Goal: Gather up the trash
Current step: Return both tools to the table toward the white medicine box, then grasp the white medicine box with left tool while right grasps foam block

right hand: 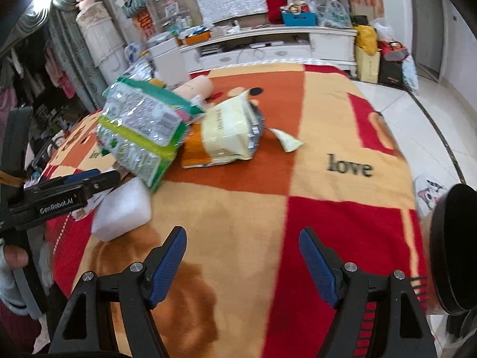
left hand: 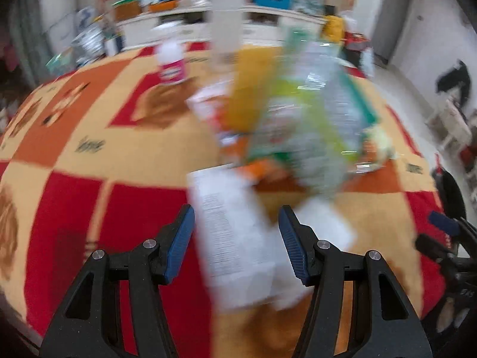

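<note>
Left gripper (left hand: 237,232) nearest, jaws apart, nothing pinched; blurred white printed paper sheet (left hand: 229,226) lies flat between them on the red-orange checked blanket (right hand: 328,137). Right gripper (right hand: 243,256) spread wide, empty. Trash at its 11 o'clock: white foam block (right hand: 122,211), crinkly green-and-clear plastic snack bag (right hand: 140,128), cream foil pouch (right hand: 228,132) at 12. All probably light, soft, slippery; pinch an edge or crease.

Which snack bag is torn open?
The pale yellow plastic snack bag lying mid-blanket: its silver-lined end gapes open, with a torn-off yellow scrap beside it. The green-and-clear crinkly packet to its left looks closed.
</note>
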